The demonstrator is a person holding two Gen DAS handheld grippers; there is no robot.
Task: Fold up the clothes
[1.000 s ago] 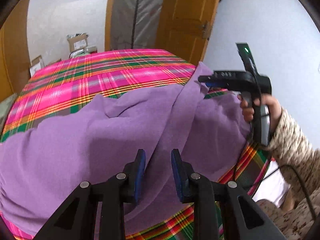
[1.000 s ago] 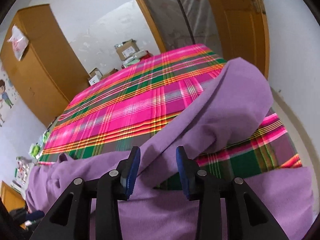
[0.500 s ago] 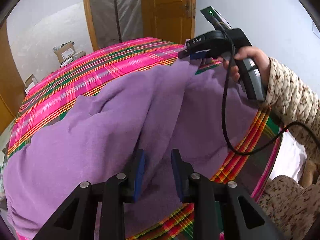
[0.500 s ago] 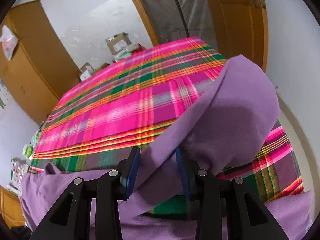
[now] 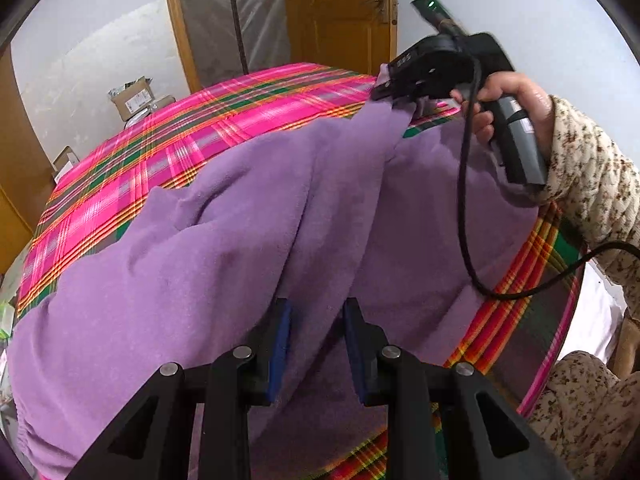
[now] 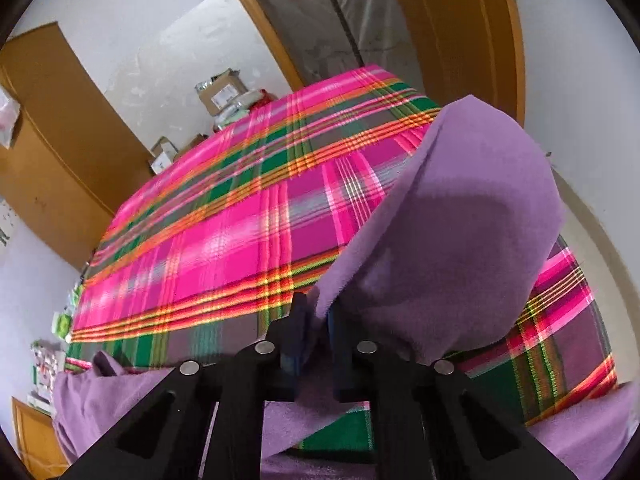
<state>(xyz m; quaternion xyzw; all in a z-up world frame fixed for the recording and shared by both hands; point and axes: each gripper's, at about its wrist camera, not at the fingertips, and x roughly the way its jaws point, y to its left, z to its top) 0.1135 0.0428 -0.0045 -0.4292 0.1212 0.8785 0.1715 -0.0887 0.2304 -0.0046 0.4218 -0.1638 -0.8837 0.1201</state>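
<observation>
Two grippers work one purple garment (image 5: 248, 240), which lies spread over most of the pink plaid bedcover (image 5: 192, 136). The right gripper (image 6: 318, 320) is clenched on a lifted corner of the fleece; the cloth billows up toward one o'clock and hides the bedcover's far right edge. The left gripper (image 5: 316, 320) has a raised ridge of fleece between its blue pads, yet I cannot tell whether they pinch it. Cardboard boxes (image 6: 224, 88) sit at eleven o'clock beyond the bed, a wooden door (image 5: 340, 12) at twelve. A black cable (image 5: 468, 216) loops across the cloth at three o'clock.
</observation>
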